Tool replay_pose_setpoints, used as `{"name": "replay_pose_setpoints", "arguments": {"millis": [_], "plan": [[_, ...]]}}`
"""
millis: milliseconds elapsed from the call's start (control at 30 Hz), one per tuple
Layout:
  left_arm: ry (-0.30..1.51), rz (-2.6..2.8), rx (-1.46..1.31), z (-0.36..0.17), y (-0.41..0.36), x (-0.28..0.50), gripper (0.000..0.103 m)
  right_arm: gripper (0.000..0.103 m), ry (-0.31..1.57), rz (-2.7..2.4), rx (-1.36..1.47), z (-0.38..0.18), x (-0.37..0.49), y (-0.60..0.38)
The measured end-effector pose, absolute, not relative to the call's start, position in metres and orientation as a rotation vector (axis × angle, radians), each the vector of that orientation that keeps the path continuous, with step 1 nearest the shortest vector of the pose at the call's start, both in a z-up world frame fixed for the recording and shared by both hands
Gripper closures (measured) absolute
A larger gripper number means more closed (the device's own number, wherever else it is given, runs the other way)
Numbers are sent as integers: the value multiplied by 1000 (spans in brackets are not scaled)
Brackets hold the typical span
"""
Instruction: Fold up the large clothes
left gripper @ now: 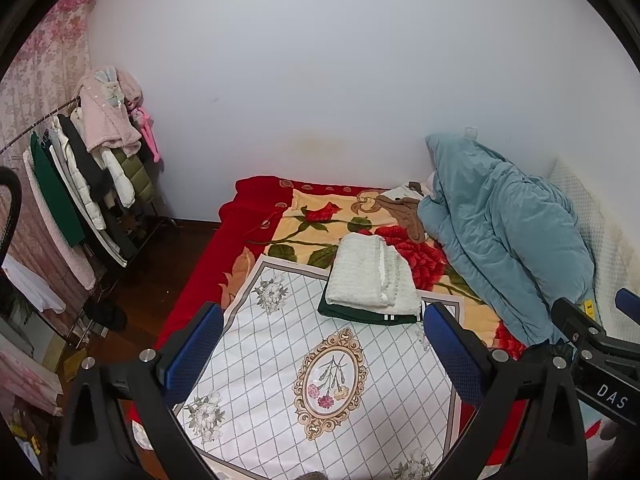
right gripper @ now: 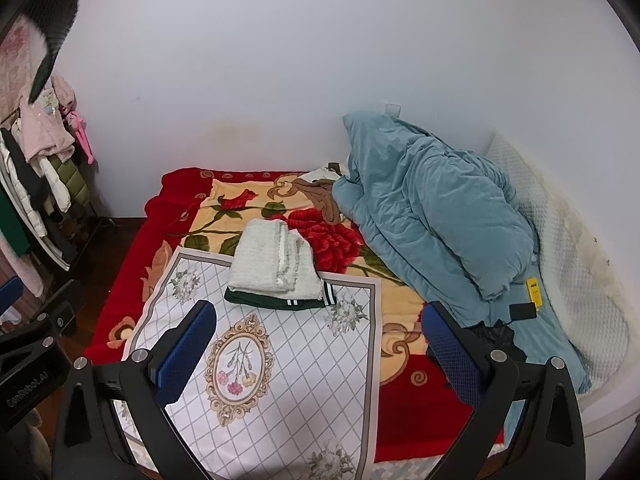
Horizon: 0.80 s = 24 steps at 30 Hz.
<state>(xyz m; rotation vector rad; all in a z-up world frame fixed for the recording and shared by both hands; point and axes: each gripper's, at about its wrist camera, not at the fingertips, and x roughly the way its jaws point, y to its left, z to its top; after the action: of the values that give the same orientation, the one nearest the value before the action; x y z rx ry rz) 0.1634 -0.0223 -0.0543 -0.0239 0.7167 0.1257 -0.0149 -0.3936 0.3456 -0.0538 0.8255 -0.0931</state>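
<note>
left jaws: my left gripper (left gripper: 323,354) hung above the near end of the bed, spread wide, nothing between the pads.
right jaws: my right gripper (right gripper: 318,350) was the same, agape and empty, beside the left one.
work surface: white diamond-print cloth (left gripper: 280,360) lay flat over the red floral blanket (left gripper: 256,208); I read it as the folding mat, since it gave a smooth patch on a busy bed.
done stack: white knit garment (left gripper: 370,274), folded, sat on a folded dark green garment (left gripper: 360,314) with white stripes, at the mat's far edge. Probably parked there to leave the middle of the mat free.
next candidates: brown garment (left gripper: 404,210) lay crumpled on the blanket by the wall, touching the teal quilt (left gripper: 508,240) heaped along the right side. More clothes hung on the rack (left gripper: 80,168) at left.
stage (my guess): between items, two folded, nothing in hand.
risk: reaching past the stack to the brown piece could knock the white one askew.
</note>
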Motion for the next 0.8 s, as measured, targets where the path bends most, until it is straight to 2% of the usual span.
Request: {"name": "replay_pose_setpoints", "arguments": {"millis": [800], "plan": [[726, 131, -25, -54, -29, 164, 1, 0, 838, -70, -72, 341, 5, -401]]}}
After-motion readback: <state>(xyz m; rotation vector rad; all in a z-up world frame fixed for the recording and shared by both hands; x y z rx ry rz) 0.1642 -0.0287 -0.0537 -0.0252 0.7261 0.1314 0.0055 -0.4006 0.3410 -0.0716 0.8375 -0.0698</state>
